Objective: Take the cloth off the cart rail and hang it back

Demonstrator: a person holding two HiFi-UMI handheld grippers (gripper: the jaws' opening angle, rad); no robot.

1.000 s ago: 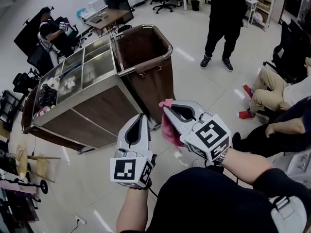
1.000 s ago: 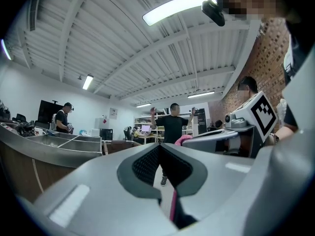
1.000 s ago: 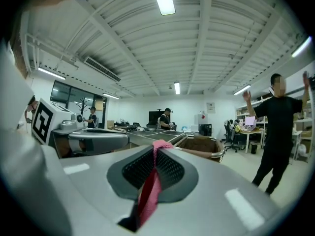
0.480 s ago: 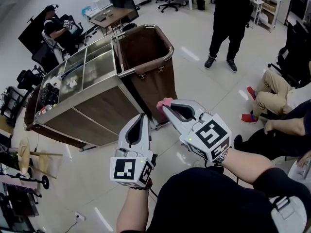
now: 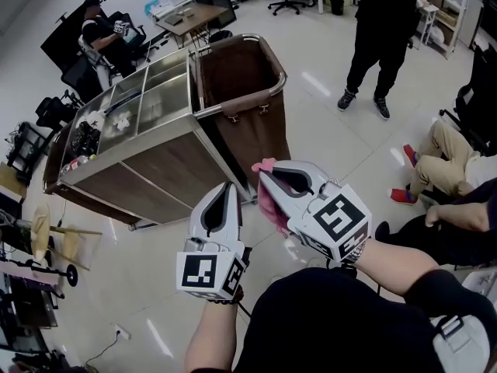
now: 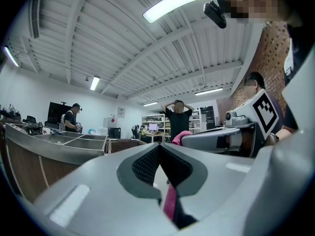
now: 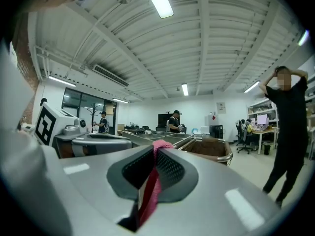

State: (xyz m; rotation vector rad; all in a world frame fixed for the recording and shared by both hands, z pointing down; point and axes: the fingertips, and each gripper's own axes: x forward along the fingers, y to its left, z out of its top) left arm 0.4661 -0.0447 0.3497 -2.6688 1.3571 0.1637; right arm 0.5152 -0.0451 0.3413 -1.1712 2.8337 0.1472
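Note:
A pink cloth (image 5: 272, 207) hangs from my right gripper (image 5: 262, 169), which is shut on its top edge. In the right gripper view the cloth (image 7: 150, 195) runs down between the closed jaws of the right gripper (image 7: 156, 147). My left gripper (image 5: 227, 185) is beside it on the left, jaws together with nothing in them. In the left gripper view the left gripper (image 6: 158, 145) shows its tips meeting, and a bit of the cloth (image 6: 178, 138) pokes out of the other gripper. The cart (image 5: 155, 158), with its metal rail (image 5: 241, 103) around a brown bag, stands just beyond both grippers.
A person in black (image 5: 380, 37) stands past the cart on the right. People sit at the right edge (image 5: 443, 150) and at the far left (image 5: 105, 41). Stands and gear (image 5: 46, 247) crowd the left side. Open floor lies between me and the cart.
Both grippers and the cloth keep the same pose. The head view has shifted a little, so the cart and the standing person sit slightly further right in the picture.

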